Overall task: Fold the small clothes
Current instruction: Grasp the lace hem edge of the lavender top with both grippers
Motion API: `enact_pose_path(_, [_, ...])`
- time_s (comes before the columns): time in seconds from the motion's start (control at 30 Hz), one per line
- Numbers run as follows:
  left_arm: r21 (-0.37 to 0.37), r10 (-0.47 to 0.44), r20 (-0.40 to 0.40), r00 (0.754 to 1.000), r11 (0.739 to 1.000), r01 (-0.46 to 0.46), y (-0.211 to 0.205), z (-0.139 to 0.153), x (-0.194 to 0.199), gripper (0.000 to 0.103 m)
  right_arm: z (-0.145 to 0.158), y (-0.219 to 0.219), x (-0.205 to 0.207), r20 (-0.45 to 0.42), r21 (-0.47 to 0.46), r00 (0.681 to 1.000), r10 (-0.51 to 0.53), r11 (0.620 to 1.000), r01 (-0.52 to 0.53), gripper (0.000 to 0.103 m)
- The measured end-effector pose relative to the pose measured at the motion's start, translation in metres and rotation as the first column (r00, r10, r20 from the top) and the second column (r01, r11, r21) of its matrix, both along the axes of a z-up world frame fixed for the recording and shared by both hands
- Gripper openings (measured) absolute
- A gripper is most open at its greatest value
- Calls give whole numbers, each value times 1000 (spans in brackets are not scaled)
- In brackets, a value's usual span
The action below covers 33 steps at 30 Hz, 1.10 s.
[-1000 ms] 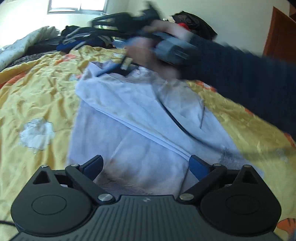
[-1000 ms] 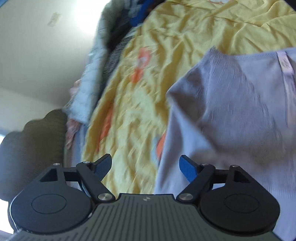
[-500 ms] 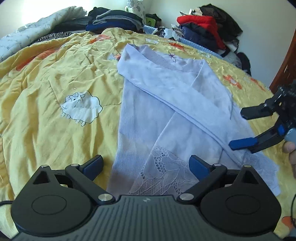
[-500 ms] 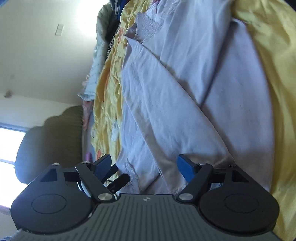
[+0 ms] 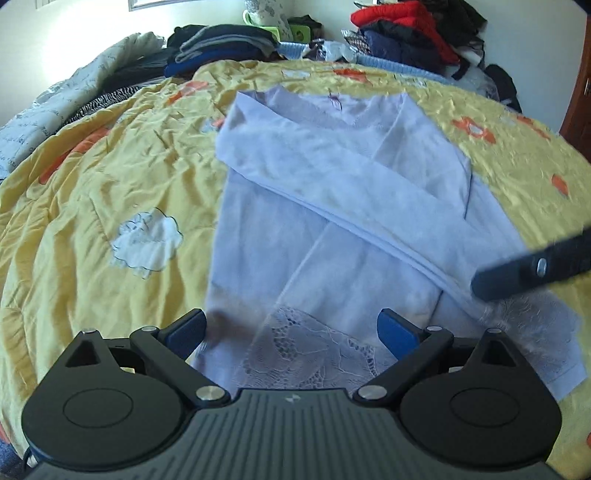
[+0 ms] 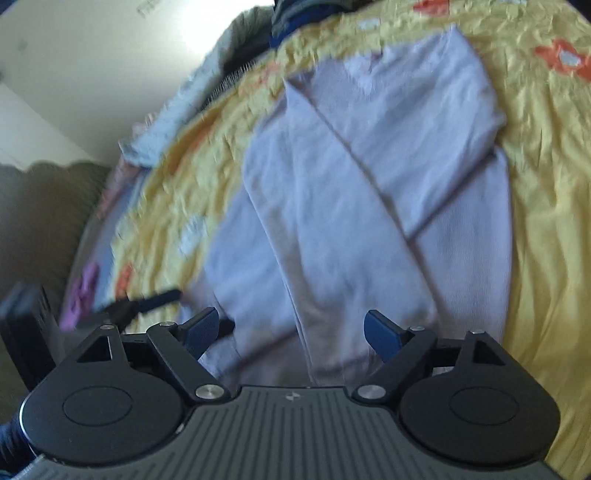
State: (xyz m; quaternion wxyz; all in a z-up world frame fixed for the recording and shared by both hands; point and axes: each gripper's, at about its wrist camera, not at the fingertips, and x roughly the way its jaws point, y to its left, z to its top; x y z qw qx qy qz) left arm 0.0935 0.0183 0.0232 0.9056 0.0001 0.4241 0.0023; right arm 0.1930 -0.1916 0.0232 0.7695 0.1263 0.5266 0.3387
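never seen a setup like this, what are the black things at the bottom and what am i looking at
Those black things are two handheld grippers a person carries, each with a fisheye camera looking along its blue-tipped fingers. One picture comes from the left gripper, the other from the right gripper. Both are open and hold nothing. They point at a pale lilac long-sleeved top with a lace hem, lying on a yellow quilt with orange flowers, one sleeve folded across its front. Piles of dark and red clothes sit behind.
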Motion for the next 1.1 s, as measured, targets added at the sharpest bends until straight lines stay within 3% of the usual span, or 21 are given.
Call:
enact_pose_path(0.07, [-4, -1, -31, 1000, 1000, 1, 1, -5, 2, 100, -11, -7, -8, 15, 32, 1000, -9, 999, 8, 86])
enact_pose_path(0.27, [-75, 89, -37, 995, 993, -91, 46, 8, -1, 100, -1, -67, -8, -105, 150, 987, -124, 979, 139, 87])
enact_pose_path(0.37, [-166, 146, -108, 983, 973, -163, 75, 0, 5, 100, -8, -107, -7, -154, 163, 965, -211, 958, 235, 87])
enact_pose_path(0.47, [-189, 152, -106, 983, 967, -170, 80, 2, 9, 101, -20, -130, -6, -216, 151, 944, -249, 947, 284, 87])
enact_pose_path(0.63, [-215, 92, -98, 991, 970, -111, 63, 2, 18, 101, -25, -131, -10, -233, 166, 943, -239, 945, 281, 87])
enact_pose_path(0.73, [-218, 77, -89, 993, 971, -95, 55, 0, 21, 102, -28, -120, -8, -255, 193, 949, -184, 952, 236, 77])
enact_pose_path(0.8, [-253, 62, -94, 994, 964, -84, 57, 1, 22, 102, -34, -113, -7, -300, 216, 945, -130, 956, 200, 55])
enact_pose_path(0.87, [-336, 40, -112, 993, 939, -76, 64, 3, 21, 101, -42, -109, -10, -340, 207, 934, -114, 959, 192, 46])
enact_pose_path(0.97, [-493, -14, -163, 986, 867, -70, 83, 2, 20, 101, -54, -116, -14, -397, 245, 910, -123, 941, 234, 41])
enact_pose_path(1.03, [-638, -61, -219, 974, 764, -95, 102, -6, 21, 101, -59, -121, -14, -424, 266, 896, -135, 927, 266, 39])
enact_pose_path(1.1, [-736, -87, -247, 965, 665, -128, 119, -16, 23, 101, -63, -125, -14, -443, 284, 886, -135, 916, 282, 38])
